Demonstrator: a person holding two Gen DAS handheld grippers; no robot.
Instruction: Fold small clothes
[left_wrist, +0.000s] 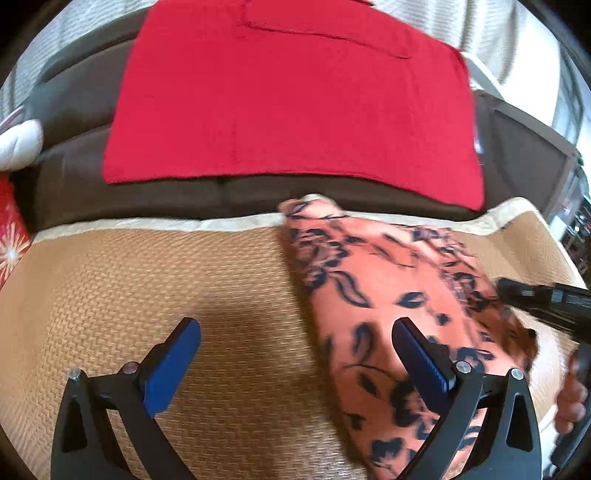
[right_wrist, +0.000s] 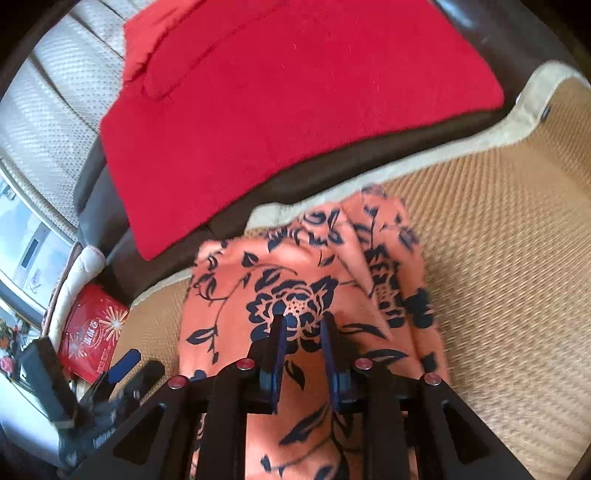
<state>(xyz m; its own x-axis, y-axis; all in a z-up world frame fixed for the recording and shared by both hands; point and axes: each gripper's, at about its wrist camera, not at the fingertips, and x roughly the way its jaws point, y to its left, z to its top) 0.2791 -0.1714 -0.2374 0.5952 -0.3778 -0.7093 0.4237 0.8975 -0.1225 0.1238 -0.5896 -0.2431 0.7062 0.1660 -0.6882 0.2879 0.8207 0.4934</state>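
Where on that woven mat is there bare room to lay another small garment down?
The woven mat is bare on the side of the open left gripper, between the floral orange cloth and the red patterned bag. The right wrist view shows another bare stretch beyond the cloth's far side. It is crowded around the cloth and where the red cloth lies.

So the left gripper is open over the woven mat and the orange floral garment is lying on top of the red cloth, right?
Not quite. The left gripper is open over the woven mat, but the orange floral garment lies on the mat, in front of the red cloth, not on it. The right wrist view shows dark couch between them.
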